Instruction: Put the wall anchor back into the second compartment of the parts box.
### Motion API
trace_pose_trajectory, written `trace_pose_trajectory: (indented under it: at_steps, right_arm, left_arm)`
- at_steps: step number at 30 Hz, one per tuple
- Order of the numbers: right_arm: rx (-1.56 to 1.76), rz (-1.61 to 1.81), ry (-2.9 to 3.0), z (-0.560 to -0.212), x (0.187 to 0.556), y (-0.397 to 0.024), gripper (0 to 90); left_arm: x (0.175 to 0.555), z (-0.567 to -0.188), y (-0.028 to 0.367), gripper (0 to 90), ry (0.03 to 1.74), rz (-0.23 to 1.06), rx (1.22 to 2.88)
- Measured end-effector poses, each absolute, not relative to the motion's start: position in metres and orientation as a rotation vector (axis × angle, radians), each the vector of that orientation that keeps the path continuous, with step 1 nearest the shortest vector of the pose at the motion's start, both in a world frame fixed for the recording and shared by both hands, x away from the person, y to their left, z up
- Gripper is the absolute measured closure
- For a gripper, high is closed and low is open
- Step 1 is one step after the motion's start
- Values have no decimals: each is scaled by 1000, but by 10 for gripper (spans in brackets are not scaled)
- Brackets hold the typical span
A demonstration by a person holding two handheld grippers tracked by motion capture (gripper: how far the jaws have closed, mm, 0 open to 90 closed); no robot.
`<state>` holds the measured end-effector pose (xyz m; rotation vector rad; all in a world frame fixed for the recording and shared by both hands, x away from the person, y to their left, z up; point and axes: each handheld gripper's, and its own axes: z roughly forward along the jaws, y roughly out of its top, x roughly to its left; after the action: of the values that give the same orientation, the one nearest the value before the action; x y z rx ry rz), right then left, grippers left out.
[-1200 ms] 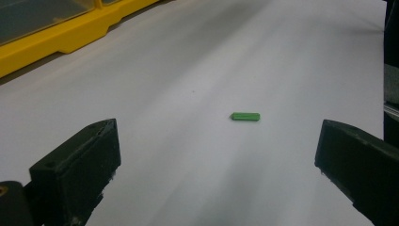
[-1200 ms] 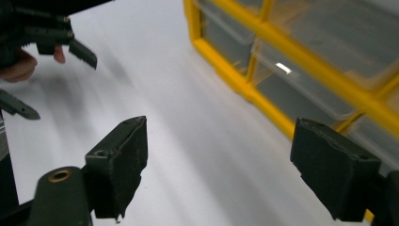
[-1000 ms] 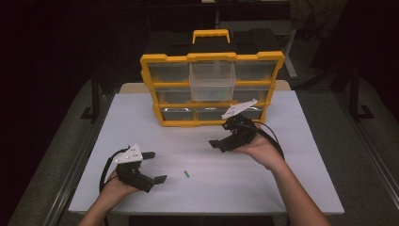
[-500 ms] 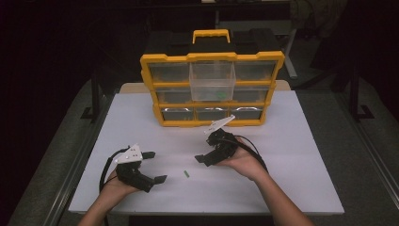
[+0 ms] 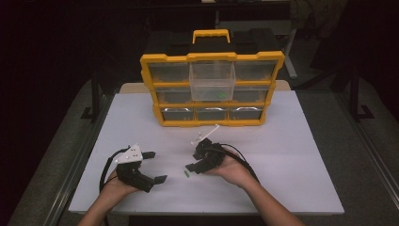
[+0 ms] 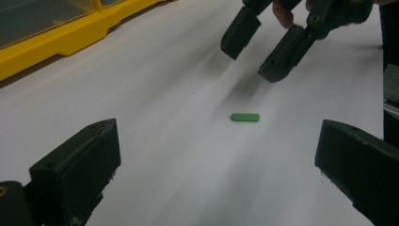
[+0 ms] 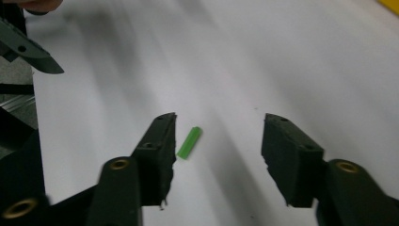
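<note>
A small green stick [image 5: 187, 174] lies flat on the white table [image 5: 291, 160], in front of the yellow organizer [image 5: 155, 84]. My right gripper [image 5: 192, 160] hangs low over it. In the right gripper view the green stick [image 7: 189, 142] lies between the jaws, close beside the left fingertip [image 7: 162, 136]. The jaws have just been closing but still stand apart, and no pad presses on the stick. My left gripper [image 5: 157, 166] rests open on the table to the left, facing the green stick [image 6: 244, 117], with the right gripper [image 6: 255, 57] beyond it.
The organizer has a black lid, a yellow handle [image 5: 211, 34] and clear drawers. Its middle top drawer [image 5: 211, 80] is pulled out, with something green [image 5: 219, 95] inside. Dark floor and metal rails [image 5: 80, 155] flank the table. Cables trail from both grippers.
My right gripper has come left and down from near the organizer to just over the green stick, and its jaws are narrower. The left gripper has stayed in place.
</note>
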<state>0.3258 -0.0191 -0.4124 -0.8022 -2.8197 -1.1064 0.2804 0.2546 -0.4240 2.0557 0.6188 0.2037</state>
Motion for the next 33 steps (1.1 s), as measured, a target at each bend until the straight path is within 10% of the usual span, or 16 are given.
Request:
trace_pose_trajectory:
  at_steps: [33]
  right_arm:
    - [-697, -994, -2915, -437, 315, 9, 834]
  left_arm:
    - [280, -424, 254, 8, 616, 205, 2060]
